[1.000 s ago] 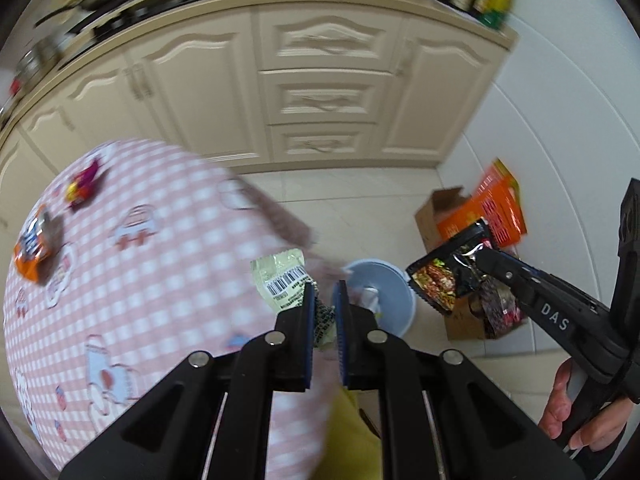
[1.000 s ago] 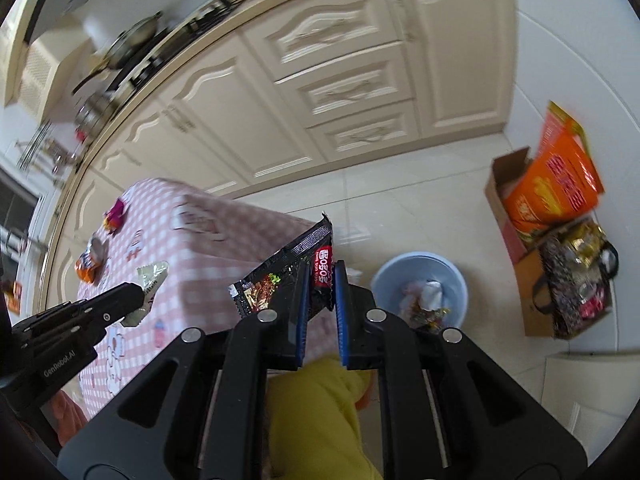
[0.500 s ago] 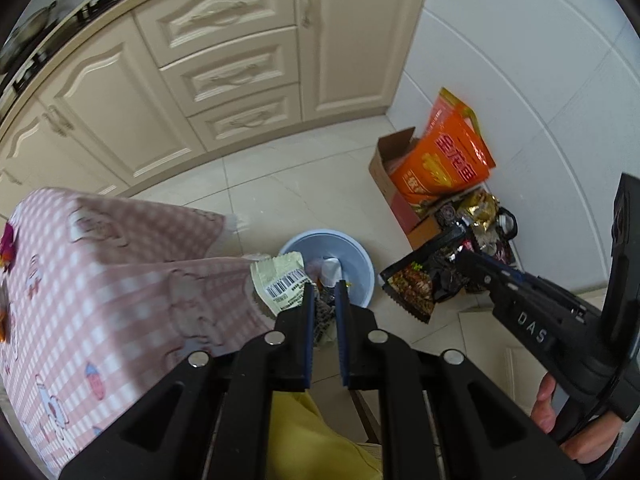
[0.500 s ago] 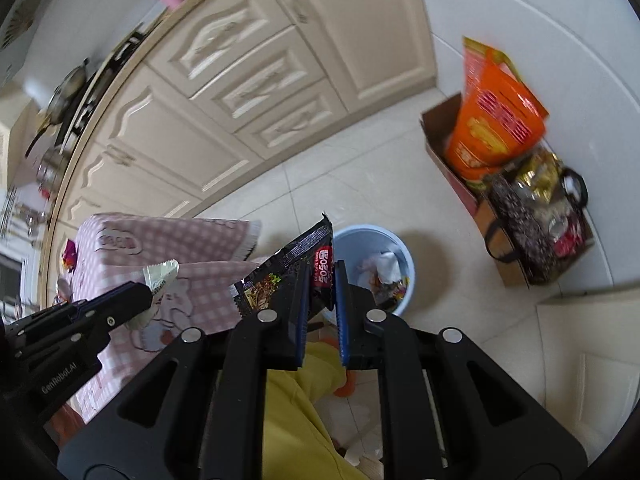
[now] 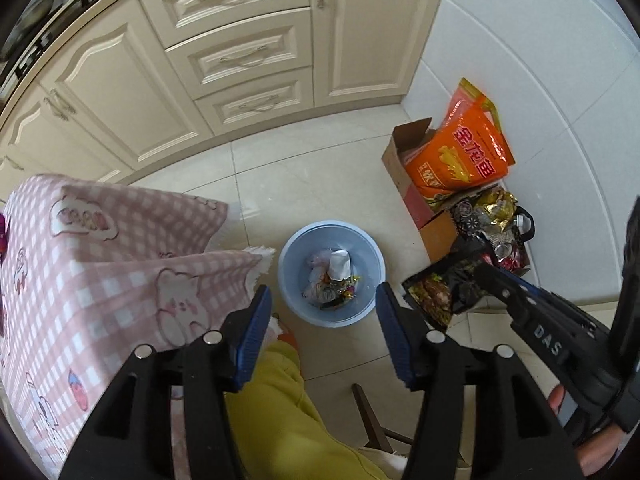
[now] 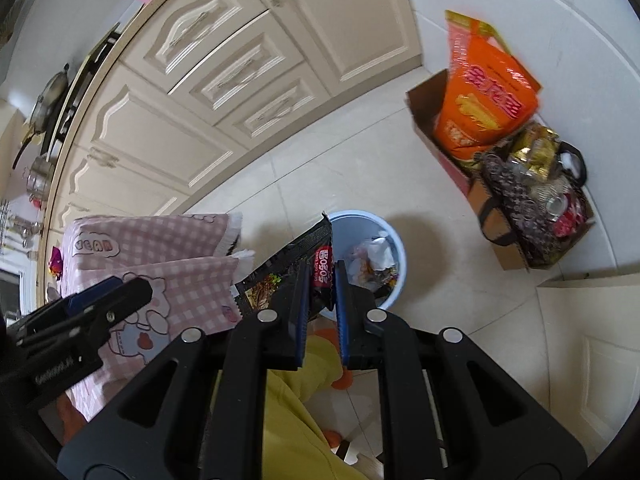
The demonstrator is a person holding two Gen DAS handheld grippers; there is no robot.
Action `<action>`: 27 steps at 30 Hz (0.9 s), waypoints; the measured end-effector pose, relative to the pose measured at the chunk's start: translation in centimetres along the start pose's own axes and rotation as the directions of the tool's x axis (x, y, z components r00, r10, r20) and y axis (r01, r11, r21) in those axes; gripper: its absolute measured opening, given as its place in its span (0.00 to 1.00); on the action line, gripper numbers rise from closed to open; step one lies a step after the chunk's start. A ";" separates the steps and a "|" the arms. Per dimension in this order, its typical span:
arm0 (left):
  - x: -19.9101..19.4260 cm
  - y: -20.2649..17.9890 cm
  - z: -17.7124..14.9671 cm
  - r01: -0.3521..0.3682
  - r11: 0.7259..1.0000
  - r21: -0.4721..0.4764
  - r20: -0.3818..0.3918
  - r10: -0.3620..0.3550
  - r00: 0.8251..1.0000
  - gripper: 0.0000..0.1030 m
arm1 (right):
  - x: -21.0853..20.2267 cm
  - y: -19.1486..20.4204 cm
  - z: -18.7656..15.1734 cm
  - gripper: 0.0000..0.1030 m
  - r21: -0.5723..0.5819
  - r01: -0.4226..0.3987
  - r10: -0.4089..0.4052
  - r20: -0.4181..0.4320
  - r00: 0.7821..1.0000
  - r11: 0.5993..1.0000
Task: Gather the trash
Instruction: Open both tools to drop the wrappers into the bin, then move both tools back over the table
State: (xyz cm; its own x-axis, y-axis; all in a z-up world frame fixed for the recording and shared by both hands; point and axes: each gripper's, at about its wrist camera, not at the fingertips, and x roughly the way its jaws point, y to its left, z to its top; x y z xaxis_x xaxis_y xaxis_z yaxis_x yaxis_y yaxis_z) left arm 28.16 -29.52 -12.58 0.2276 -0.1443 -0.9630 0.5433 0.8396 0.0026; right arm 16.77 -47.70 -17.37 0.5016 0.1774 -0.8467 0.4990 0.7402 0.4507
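Your left gripper (image 5: 322, 316) jaws are opening, empty, over the bin (image 5: 372, 256); right gripper (image 6: 322, 280) clamps the wrapper (image 6: 324, 268) just beside the bin's rim.

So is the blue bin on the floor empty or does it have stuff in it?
Partly filled: the blue bin already holds crumpled wrappers at its bottom.

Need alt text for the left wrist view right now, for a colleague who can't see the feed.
The left tool hangs over a blue trash bin on the tiled floor, its jaws opening with nothing between them. At right, the right tool grips a dark snack wrapper. A pink checked tablecloth fills the left; cream cabinets stand behind.
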 end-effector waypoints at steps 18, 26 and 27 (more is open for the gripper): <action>-2.9 7.0 -2.7 -0.009 0.993 -0.120 0.041 0.014 0.999 0.52 | -1.8 5.9 -0.9 0.66 -0.097 0.001 0.005 0.059 0.998 0.995; -5.1 9.0 -4.2 -0.002 0.987 -0.162 0.086 0.016 0.996 0.60 | -2.4 8.0 -1.7 0.70 -0.116 0.003 0.003 0.054 0.999 0.993; -5.5 9.5 -4.4 -0.003 0.985 -0.172 0.095 0.019 0.995 0.61 | -2.4 8.6 -1.9 0.71 -0.129 0.009 -0.002 0.053 0.999 0.992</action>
State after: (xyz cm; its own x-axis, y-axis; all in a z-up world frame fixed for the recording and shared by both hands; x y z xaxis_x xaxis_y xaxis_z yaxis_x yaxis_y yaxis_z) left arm 28.46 -18.43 -8.42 0.3137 -0.1773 -0.9328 0.3958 0.9174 -0.0412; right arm 18.49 -40.51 -12.04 0.5371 0.1416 -0.8316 0.4080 0.8192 0.4030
